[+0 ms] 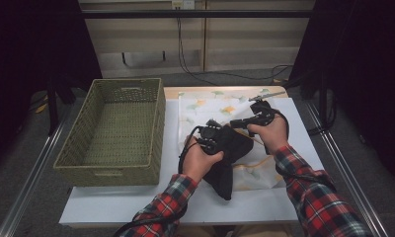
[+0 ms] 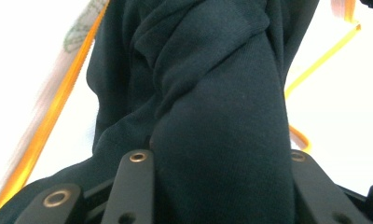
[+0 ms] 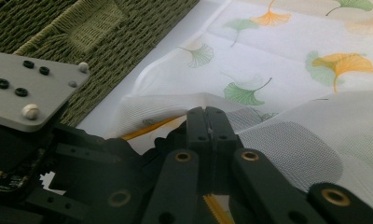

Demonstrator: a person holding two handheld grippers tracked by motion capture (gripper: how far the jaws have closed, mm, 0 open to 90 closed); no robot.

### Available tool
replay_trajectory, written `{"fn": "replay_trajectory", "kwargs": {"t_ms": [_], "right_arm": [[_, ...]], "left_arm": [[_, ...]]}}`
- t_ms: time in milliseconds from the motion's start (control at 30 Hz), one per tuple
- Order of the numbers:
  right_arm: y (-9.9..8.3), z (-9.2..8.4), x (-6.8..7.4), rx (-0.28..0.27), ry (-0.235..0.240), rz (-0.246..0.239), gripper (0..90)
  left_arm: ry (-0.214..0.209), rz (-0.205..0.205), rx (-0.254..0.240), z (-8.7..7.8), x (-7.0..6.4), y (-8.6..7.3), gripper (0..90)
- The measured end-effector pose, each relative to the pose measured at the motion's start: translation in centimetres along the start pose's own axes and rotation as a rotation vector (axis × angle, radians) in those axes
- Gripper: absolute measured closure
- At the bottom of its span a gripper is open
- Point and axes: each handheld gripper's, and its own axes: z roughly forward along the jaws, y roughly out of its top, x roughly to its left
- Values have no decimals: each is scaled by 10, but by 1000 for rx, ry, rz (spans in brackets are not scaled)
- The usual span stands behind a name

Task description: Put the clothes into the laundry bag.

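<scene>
A black garment (image 1: 226, 168) lies bunched on a white mesh bag (image 1: 210, 109) printed with green and orange leaves. My left gripper (image 1: 224, 142) is shut on a thick fold of the black garment (image 2: 212, 93), which fills the gap between its jaws (image 2: 217, 156). My right gripper (image 1: 236, 123) points left at the bag, just past the garment. Its jaws (image 3: 207, 119) are pressed together on the bag's orange-trimmed edge, and white mesh (image 3: 292, 140) drapes around them. The left gripper's grey plate (image 3: 31, 93) is close at the left of the right gripper view.
A green wicker basket (image 1: 106, 174) stands on the left half of the white table (image 1: 136, 202), close beside the bag; its woven wall (image 3: 105, 37) is near the grippers. Cables run across the floor behind the table, and metal rails flank it.
</scene>
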Motion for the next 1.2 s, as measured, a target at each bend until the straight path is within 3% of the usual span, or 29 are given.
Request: {"fn": "replay_trajectory", "kwargs": {"t_ms": [300, 533, 633, 700, 767, 900, 1000, 1067, 1200], "right_arm": [[-1, 0, -2, -3, 6, 7, 900], [-1, 0, -2, -1, 5, 8, 900], [-2, 0, -2, 1, 5, 6, 900], [-2, 0, -2, 4, 5, 7, 900], [-3, 0, -2, 5, 3, 5, 900], [-3, 1, -2, 6, 0, 6, 900], [-4, 1, -2, 7, 1, 5, 900], [-4, 1, -3, 8, 0, 6, 900], [-4, 2, -2, 10, 0, 7, 900]], "left_arm": [[29, -27, -48, 7, -3, 8, 628], [35, 38, -72, 16, 1, 6, 583], [48, 79, -75, 18, 2, 5, 517], [39, 91, -71, 18, 3, 4, 430], [55, 125, -70, 18, 5, 2, 354], [55, 123, -66, 15, 8, -2, 226], [63, 151, -67, 11, 7, -5, 143], [66, 169, -85, 7, 7, -7, 120], [83, 191, -71, 2, 9, -9, 86]]}}
